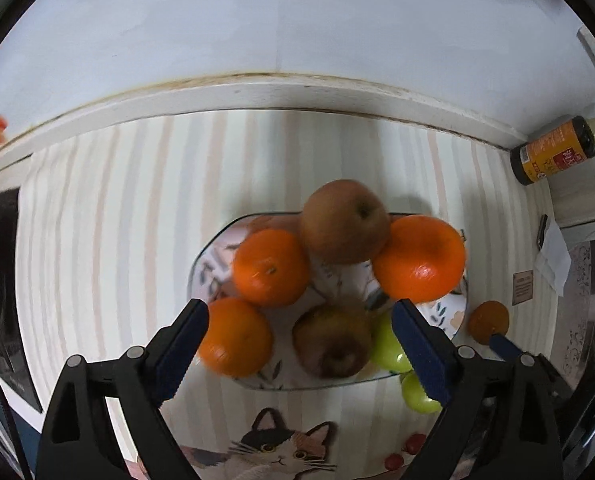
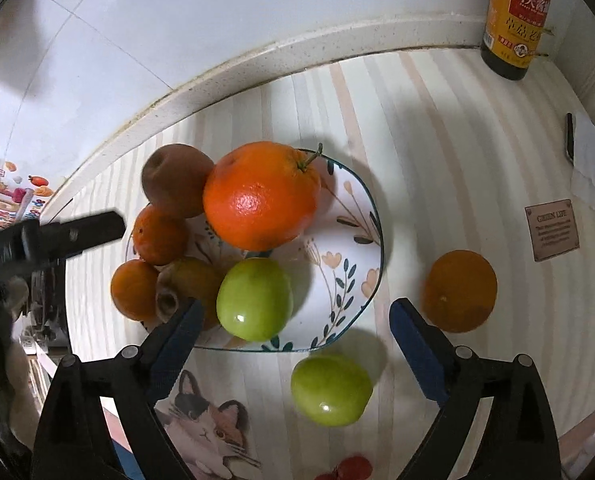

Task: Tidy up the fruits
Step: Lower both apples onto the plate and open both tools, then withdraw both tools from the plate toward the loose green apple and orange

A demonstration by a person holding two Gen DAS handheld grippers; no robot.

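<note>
While two lie outside, the plate (image 2: 373,240) holds oranges (image 2: 261,196) — apples (image 2: 254,299) too.

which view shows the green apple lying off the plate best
The right wrist view: the green apple lies whole and unblocked on the striped mat, just below the plate rim. In the left wrist view that apple is small, near the edge, partly hidden behind a gripper finger.

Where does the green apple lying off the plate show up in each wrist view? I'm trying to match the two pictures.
Left wrist view: the green apple sits low right, just below the plate rim, partly behind the hand-held gripper's right finger.
Right wrist view: it lies bottom centre, in the open on the striped mat, just below the plate.
Shared landmark: the dark sauce bottle by the wall.
</note>
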